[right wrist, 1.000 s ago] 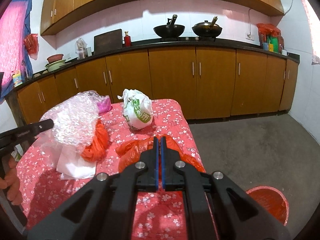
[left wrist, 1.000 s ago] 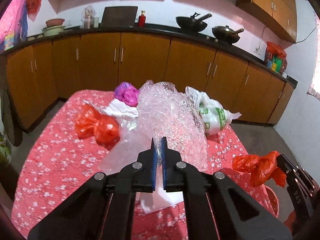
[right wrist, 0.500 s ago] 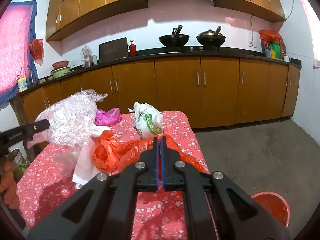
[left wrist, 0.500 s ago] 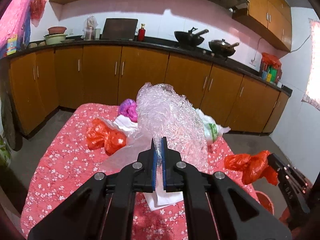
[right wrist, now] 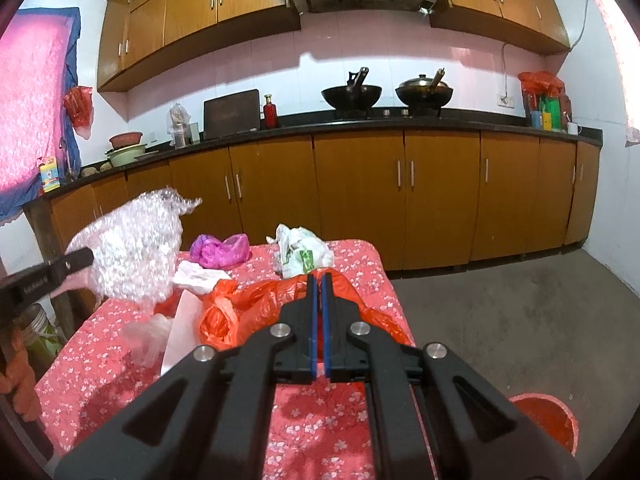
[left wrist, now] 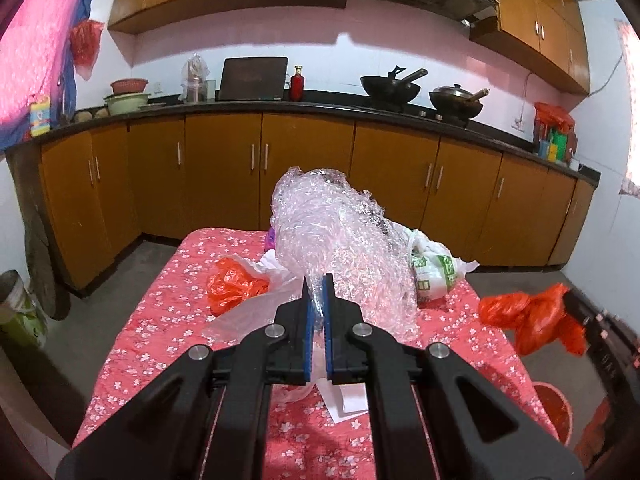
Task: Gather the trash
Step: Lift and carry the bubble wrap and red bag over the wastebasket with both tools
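The left gripper (left wrist: pixel 316 284) pinches a big wad of bubble wrap (left wrist: pixel 336 248), lifted above the table with the red flowered cloth (left wrist: pixel 160 320); the right gripper (right wrist: pixel 319 280) pinches an orange plastic bag (right wrist: pixel 264 304), held up over the table's right side; both pairs of fingers are pressed tight on the plastic. On the cloth lie another orange bag (left wrist: pixel 230 286), a purple bag (right wrist: pixel 220 250), a white bag with green print (right wrist: pixel 302 252), a clear bag (left wrist: pixel 244 312) and white paper (left wrist: pixel 348 400); the bubble wrap hides much of the purple bag in the left view. A red bin (right wrist: pixel 548 420) stands on the floor at the right; brown cupboards (right wrist: pixel 360 200) with two black woks (right wrist: pixel 352 94) stand behind.
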